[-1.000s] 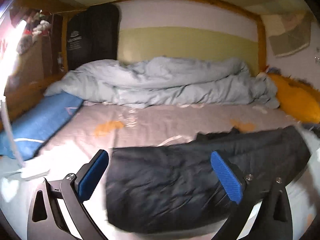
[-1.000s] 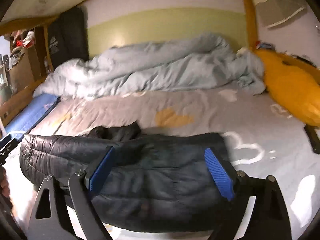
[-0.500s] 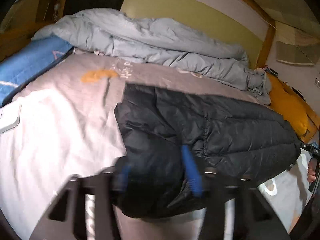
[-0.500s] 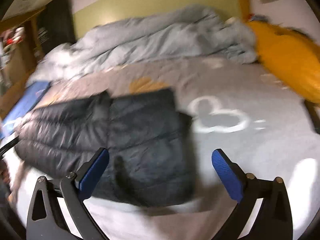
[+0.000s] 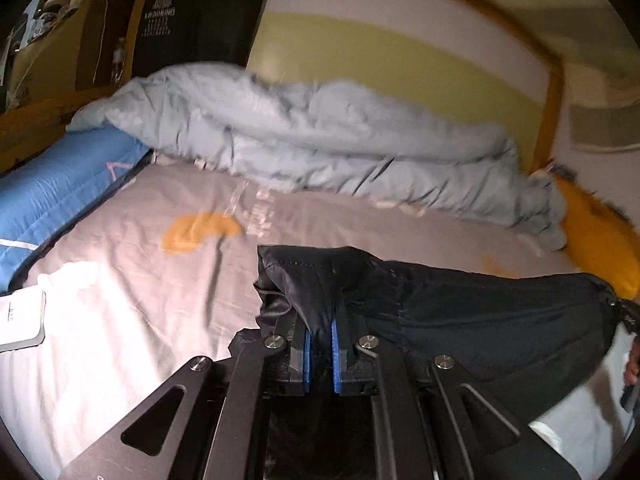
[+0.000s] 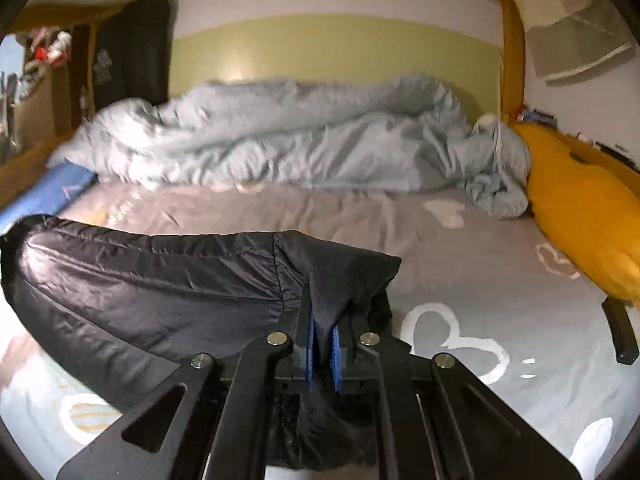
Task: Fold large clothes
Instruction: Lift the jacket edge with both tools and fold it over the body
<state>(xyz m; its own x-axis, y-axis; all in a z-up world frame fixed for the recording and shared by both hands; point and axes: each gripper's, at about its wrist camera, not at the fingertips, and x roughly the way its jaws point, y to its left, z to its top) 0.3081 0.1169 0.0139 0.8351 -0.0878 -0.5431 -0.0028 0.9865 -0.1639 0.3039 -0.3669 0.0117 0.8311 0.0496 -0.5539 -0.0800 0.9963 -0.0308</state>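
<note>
A black puffer jacket point(image 5: 480, 312) lies stretched across the grey bed sheet point(image 5: 140, 300). My left gripper point(image 5: 320, 332) is closing on the jacket's left end, with a fold of black fabric pinched between its blue pads point(image 5: 307, 352). In the right wrist view the same jacket point(image 6: 160, 280) runs off to the left. My right gripper point(image 6: 322, 336) is closing on the jacket's right end, and cloth is bunched between its pads point(image 6: 336, 352). The jacket hangs taut between the two grippers.
A crumpled pale blue duvet point(image 5: 320, 132) fills the head of the bed. A blue pillow point(image 5: 52, 200) lies on the left and a yellow one point(image 6: 580, 216) on the right. A white flat device point(image 5: 20, 320) rests near the left edge, a black object point(image 6: 620, 332) near the right edge.
Both grippers went from wide open above the jacket to pinching its two ends. The jacket, flat before, is now pulled up into a taut ridge between them.
</note>
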